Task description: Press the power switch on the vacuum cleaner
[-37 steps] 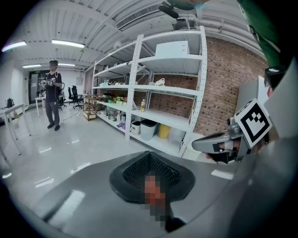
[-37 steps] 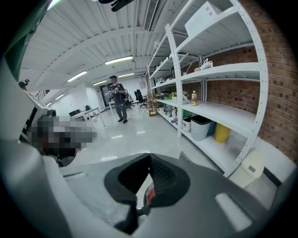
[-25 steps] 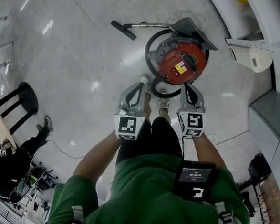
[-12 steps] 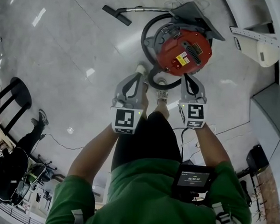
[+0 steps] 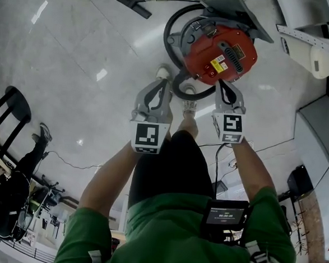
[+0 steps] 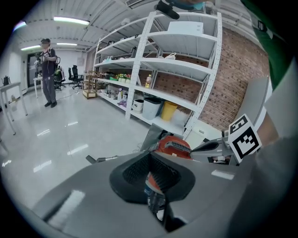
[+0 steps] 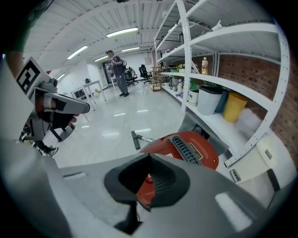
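Observation:
The red round vacuum cleaner [image 5: 220, 54] stands on the floor ahead, ringed by its black hose [image 5: 173, 27]. Its wand and floor nozzle [image 5: 131, 2] lie to the far left. My right gripper [image 5: 220, 85] is shut and empty, its tips over the vacuum's near edge. My left gripper [image 5: 165, 84] is also shut and empty, just left of the hose loop. In the right gripper view the vacuum [image 7: 188, 148] fills the space beyond the right gripper [image 7: 149, 156], and red casing shows through the jaw opening. The left gripper view shows the vacuum [image 6: 173, 145] past the left gripper [image 6: 150, 155].
White shelving [image 7: 223, 79] with bins [image 7: 231, 107] runs along the right, close behind the vacuum. A black stool [image 5: 11, 109] and a seated person [image 5: 14, 193] are at the left. A cable [image 5: 248, 146] crosses the floor. Another person [image 6: 48, 69] stands far off.
Both grippers have moved forward towards the vacuum, which now lies closer and higher in the head view. The right gripper's tips have reached its near edge. Both jaws stayed shut.

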